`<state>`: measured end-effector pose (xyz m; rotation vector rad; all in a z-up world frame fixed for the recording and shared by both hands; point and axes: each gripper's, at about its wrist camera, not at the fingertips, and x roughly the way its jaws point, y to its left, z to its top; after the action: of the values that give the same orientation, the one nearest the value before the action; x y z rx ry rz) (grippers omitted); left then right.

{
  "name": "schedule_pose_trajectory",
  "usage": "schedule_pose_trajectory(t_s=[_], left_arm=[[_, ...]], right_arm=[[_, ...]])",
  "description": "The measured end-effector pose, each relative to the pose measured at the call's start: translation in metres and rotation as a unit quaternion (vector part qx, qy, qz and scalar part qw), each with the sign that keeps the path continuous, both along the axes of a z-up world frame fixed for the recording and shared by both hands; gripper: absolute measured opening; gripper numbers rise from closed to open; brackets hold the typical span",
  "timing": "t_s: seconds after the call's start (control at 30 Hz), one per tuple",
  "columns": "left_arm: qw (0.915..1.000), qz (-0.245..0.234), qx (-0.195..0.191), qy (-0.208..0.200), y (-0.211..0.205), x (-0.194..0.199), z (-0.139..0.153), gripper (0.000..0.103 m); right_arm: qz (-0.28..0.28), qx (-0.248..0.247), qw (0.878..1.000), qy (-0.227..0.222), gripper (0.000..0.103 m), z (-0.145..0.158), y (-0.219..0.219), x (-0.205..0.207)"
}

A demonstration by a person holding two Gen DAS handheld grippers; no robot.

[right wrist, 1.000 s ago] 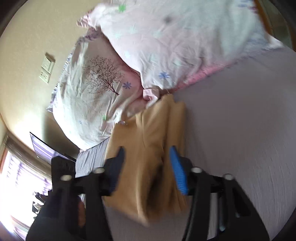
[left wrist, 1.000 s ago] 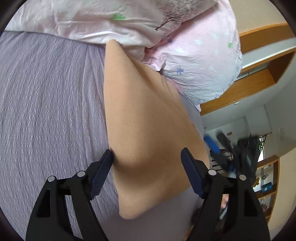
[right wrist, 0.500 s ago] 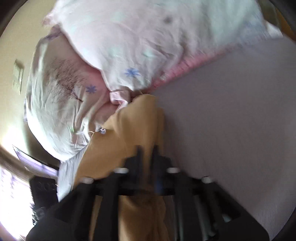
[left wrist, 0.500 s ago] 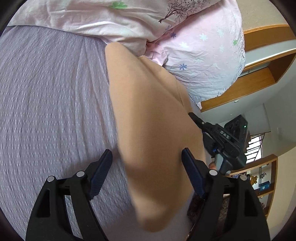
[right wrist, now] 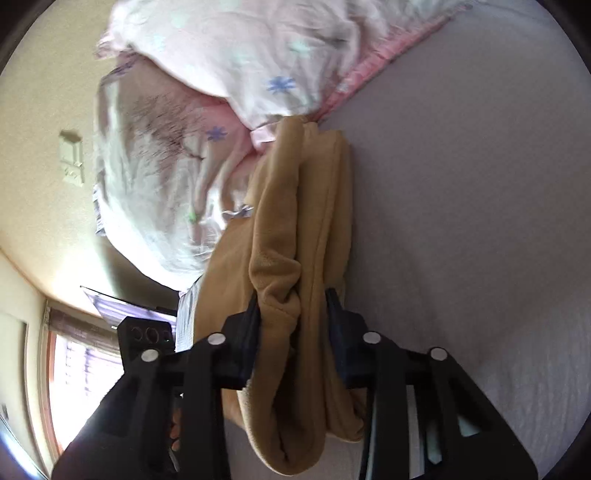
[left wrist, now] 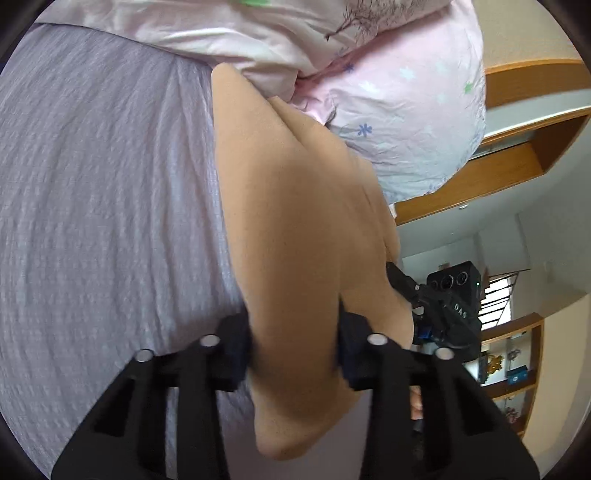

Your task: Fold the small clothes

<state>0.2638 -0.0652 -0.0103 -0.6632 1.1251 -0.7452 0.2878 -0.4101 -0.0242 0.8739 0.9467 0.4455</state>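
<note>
While bunched lengthwise, tan garment | both hand-held grippers clamp it

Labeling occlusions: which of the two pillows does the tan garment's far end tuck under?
The upper pillow lying over the bedsheet; the tan garment tip disappears beneath its edge, while the star-print pillow only flanks it.

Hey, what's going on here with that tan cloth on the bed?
A person is folding a small tan garment on a lavender bed sheet, one handheld claw per hand. The left claw and the right claw are each clamped on bunched fabric at the near end. The far end lies against the pink floral pillows. The fold isn't finished yet.
</note>
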Motion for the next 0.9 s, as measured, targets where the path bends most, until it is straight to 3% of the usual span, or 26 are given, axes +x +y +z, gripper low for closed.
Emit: schedule_pose_trajectory(t_s=[0.13, 0.2, 0.27, 0.37, 0.43, 0.53, 0.57, 0.6, 0.63, 0.77, 0.83, 0.87, 0.9], left_arm=[[0.9994, 0.005, 0.008, -0.035, 0.026, -0.023, 0.019, 0.030], [0.9983, 0.010, 0.026, -0.051, 0.043, -0.042, 0.027, 0.030], [0.9963, 0.016, 0.067, -0.051, 0.058, -0.059, 0.025, 0.032], [0.9916, 0.033, 0.099, -0.076, 0.074, -0.082, 0.030, 0.041], [0.9887, 0.038, 0.102, -0.103, 0.078, -0.094, 0.041, 0.051], [0.9859, 0.036, 0.094, -0.133, 0.075, -0.104, 0.054, 0.060], [0.9847, 0.035, 0.096, -0.141, 0.074, -0.109, 0.057, 0.061], [0.9838, 0.034, 0.099, -0.146, 0.073, -0.113, 0.059, 0.062], [0.9829, 0.034, 0.103, -0.149, 0.072, -0.116, 0.060, 0.062], [0.9762, 0.037, 0.138, -0.163, 0.076, -0.139, 0.060, 0.072], [0.9734, 0.040, 0.153, -0.166, 0.078, -0.148, 0.056, 0.077], [0.9724, 0.039, 0.160, -0.165, 0.079, -0.155, 0.054, 0.080], [0.9716, 0.041, 0.165, -0.164, 0.080, -0.162, 0.051, 0.085]], right_arm=[[0.035, 0.016, 0.999, -0.028, 0.030, 0.013, 0.018, -0.014], [0.068, -0.013, 0.997, -0.022, 0.035, 0.015, 0.037, -0.020], [0.064, -0.062, 0.996, -0.028, 0.041, 0.022, 0.040, -0.023], [-0.004, -0.086, 0.993, -0.081, 0.064, 0.051, 0.021, -0.023], [-0.005, -0.085, 0.993, -0.086, 0.064, 0.058, 0.023, -0.011], [0.009, -0.113, 0.992, -0.054, 0.063, 0.050, 0.045, 0.020], [0.021, -0.118, 0.992, -0.034, 0.057, 0.040, 0.055, 0.032], [0.033, -0.118, 0.992, -0.026, 0.027, 0.033, 0.063, 0.040], [0.036, -0.125, 0.991, -0.022, 0.005, 0.028, 0.067, 0.048], [-0.034, -0.101, 0.994, -0.020, 0.006, 0.022, 0.044, 0.036], [-0.079, -0.136, 0.987, -0.020, 0.008, 0.029, 0.033, 0.021], [-0.097, -0.159, 0.982, -0.027, 0.017, 0.035, 0.029, 0.008], [-0.107, -0.175, 0.978, -0.041, 0.038, 0.044, 0.027, -0.006]])
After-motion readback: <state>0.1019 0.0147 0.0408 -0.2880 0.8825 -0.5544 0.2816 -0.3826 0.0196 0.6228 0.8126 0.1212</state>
